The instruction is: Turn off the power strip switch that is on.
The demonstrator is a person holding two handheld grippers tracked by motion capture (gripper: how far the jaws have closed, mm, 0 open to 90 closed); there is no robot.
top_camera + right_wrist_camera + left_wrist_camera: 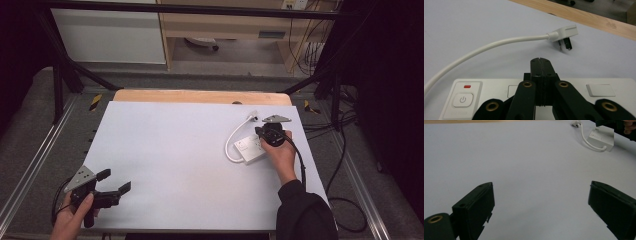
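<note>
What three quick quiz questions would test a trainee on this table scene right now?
1. True or false: the left gripper has its jaws spread wide over bare table.
2. Which lies nearer the wooden table edge: the white three-pin plug or the white rectangular power strip?
3. Multiple choice. The right gripper is: A) wide open above the plug; B) jaws together over the power strip; C) clamped on the white cable.

Key:
1. True.
2. The plug.
3. B. In the right gripper view, the jaws meet above the strip's top face, beside the round power button.
</note>
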